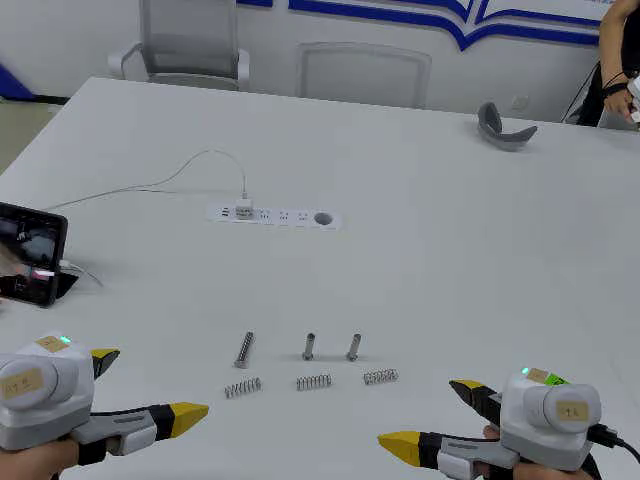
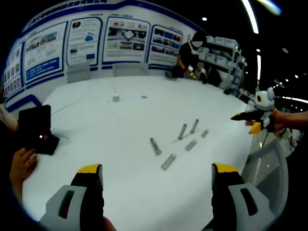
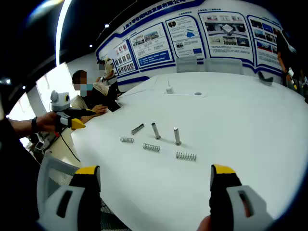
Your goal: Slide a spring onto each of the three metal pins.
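1. The three metal pins sit in a row on the white table [image 1: 450,260], towards its near edge. They are the left pin [image 1: 245,349], the middle pin [image 1: 309,346] and the right pin [image 1: 354,347], each apart from its neighbour. The left pin lies flat at a slant. Whether the other two stand on end or lie flat I cannot tell.
2. Just in front of each pin a spring lies on its side: the left spring [image 1: 243,387], the middle spring [image 1: 314,382] and the right spring [image 1: 381,377]. None touches a pin, and none is threaded on yet.
3. The left gripper [image 1: 150,385] hangs low to the left of the row, with its yellow-tipped jaws spread wide and nothing between them. The right gripper [image 1: 430,413] hangs low to the right, its jaws likewise apart and empty. Bare table lies between each gripper and the parts.
4. Beyond the pins, open tabletop runs back to a power strip [image 1: 290,216]. A white charger [image 1: 243,208] is plugged into it, and its cable [image 1: 150,185] trails off to the left.
5. At the left edge a dark tablet [image 1: 30,252] stands propped up.
6. Near the far right edge lies a grey curved object [image 1: 505,125]. Two chairs [image 1: 190,40] stand behind the far edge.
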Demonstrator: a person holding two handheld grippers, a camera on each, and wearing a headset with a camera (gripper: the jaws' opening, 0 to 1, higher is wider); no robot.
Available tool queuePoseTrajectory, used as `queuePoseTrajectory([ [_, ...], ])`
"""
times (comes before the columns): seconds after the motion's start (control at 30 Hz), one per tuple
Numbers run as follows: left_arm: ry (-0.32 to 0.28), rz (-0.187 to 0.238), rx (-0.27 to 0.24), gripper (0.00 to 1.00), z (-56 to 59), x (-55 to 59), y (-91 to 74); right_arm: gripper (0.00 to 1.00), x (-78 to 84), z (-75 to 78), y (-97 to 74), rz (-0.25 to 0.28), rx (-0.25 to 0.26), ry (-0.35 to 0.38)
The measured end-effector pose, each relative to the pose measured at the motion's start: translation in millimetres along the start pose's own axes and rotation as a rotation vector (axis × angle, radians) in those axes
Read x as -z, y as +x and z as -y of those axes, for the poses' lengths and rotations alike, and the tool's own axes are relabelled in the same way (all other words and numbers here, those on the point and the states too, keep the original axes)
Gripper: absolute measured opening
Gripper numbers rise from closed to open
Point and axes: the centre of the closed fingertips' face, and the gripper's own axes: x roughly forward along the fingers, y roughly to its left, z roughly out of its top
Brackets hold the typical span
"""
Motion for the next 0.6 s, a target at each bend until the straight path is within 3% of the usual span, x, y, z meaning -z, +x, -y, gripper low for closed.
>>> queuePoseTrajectory([
  [0.6,0.004,-0.003,-0.001,0.95,4.3,-4.5,-2.3,0.96,0.3,-2.9,4.8,-0.006,-0.010,-0.004],
])
